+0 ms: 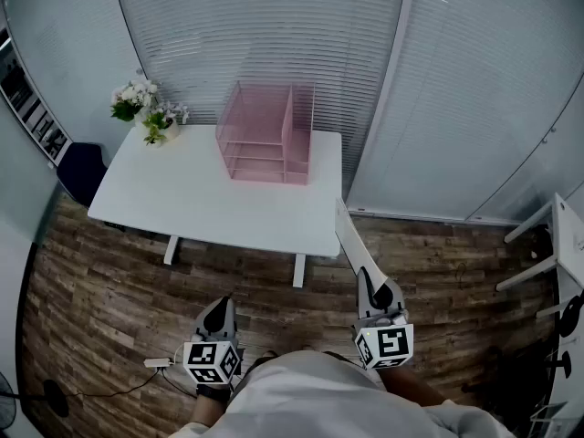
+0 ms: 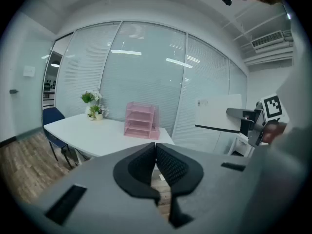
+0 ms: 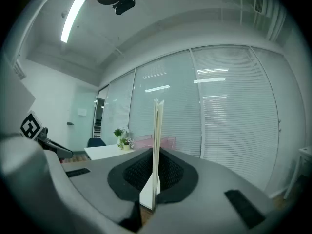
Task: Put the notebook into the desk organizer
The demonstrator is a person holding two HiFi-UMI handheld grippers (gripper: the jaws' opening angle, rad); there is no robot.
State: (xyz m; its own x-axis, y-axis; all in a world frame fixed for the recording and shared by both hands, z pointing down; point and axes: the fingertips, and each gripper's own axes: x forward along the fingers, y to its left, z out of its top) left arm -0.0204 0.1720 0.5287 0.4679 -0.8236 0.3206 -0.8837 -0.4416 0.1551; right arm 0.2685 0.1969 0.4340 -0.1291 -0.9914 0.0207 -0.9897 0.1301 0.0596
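Observation:
A pink wire desk organizer [image 1: 266, 135] stands empty at the back of the white table [image 1: 201, 199], near its right end. My right gripper [image 1: 374, 288] is low at the near right, short of the table, and shut on a thin white notebook [image 1: 350, 237]. The notebook sticks out forward toward the table's right corner. In the right gripper view it stands edge-on [image 3: 156, 145] between the pads [image 3: 170, 172]. My left gripper [image 1: 219, 308] hangs at the near left, shut and empty; its pads [image 2: 168, 165] meet. From there the organizer [image 2: 140, 121] and the held notebook [image 2: 218, 112] are both in sight.
A pot of flowers [image 1: 146, 109] sits on the table's back left corner. A blue chair [image 1: 80, 172] stands to the table's left. White furniture [image 1: 566, 263] is at the right edge. A cable and plug [image 1: 157, 363] lie on the wooden floor by my left gripper.

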